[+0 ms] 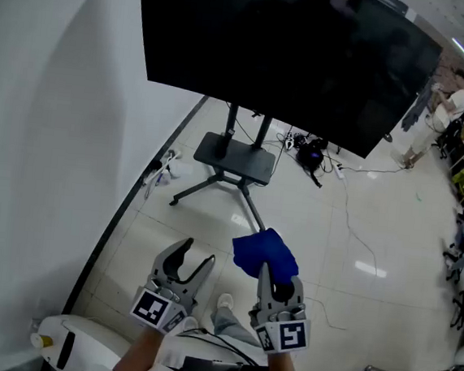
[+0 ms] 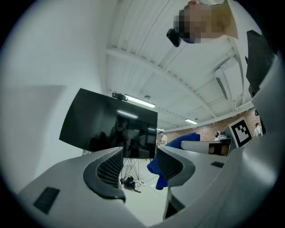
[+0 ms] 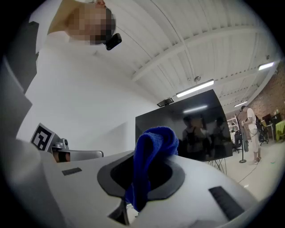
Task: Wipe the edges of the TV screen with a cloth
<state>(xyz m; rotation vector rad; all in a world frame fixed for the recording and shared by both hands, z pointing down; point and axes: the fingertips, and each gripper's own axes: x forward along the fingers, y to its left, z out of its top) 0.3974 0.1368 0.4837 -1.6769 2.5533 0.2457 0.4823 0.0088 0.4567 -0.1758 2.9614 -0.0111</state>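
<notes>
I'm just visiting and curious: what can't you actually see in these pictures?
The TV screen: upper left corner cut off by the head view's top border.
The blue cloth: lower end hidden inside the right gripper, right gripper view.
The dark clutter on the floor beneath the TV: too small to identify, head view.

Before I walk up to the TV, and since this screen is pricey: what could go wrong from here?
The blue cloth is pinched in the right tongs with most of it bunched loose beyond them; it might slip out when dragged along the TV screen edge. The stand legs and loose cables lie on the floor ahead: a likely trip or snag. The left tongs, open and empty, could knock the screen.
</notes>
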